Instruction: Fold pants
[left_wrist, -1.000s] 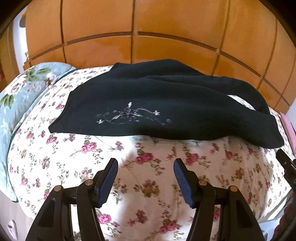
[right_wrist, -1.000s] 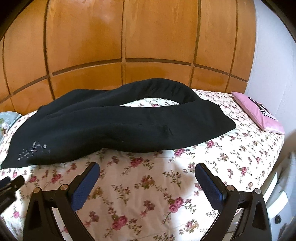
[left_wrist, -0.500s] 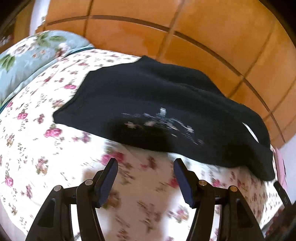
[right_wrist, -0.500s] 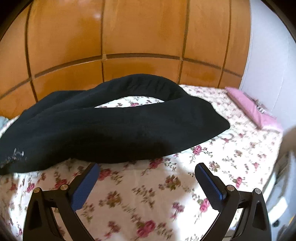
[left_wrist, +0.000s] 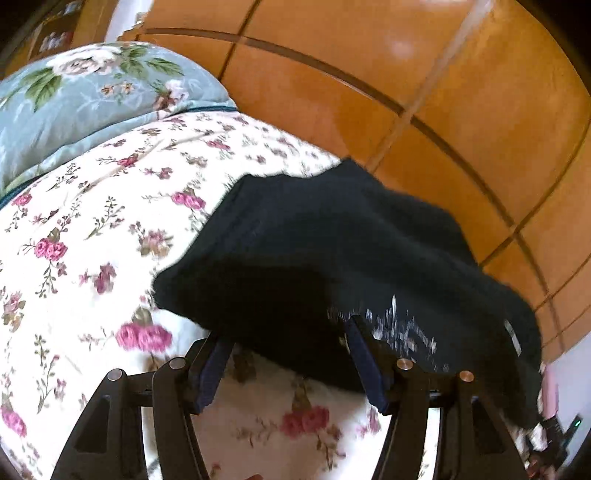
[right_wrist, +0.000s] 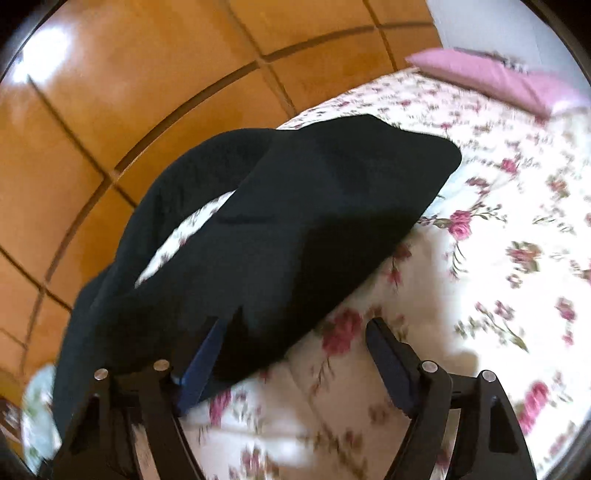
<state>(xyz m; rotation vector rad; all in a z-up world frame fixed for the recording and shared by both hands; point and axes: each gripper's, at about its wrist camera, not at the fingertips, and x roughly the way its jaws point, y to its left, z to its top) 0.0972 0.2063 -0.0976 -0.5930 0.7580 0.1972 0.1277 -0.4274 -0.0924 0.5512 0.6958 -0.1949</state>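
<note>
Lying on floral bedspread (left_wrist: 92, 206), black pants (left_wrist: 332, 251) edge between spread left gripper (left_wrist: 286, 354); right gripper (right_wrist: 295, 347) closing around hem.

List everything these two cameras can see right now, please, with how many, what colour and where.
pants: one, black, with a pale printed design near one end, lying rumpled across the bed, near the headboard.
bedspread: one, white with pink roses, covering the bed under the pants.
floral pillow: one, light blue with white flowers and green leaves, at one end of the bed.
pink pillow: one, pink, at the opposite end, by the wall.
headboard: one, orange-brown wood panels, behind the bed.
wall: white, beside the pink pillow.
left gripper: one, black with blue pads, open, at the pants' near edge.
right gripper: one, black with blue pads, jaws closing, pants edge between them, not yet pinched.
</note>
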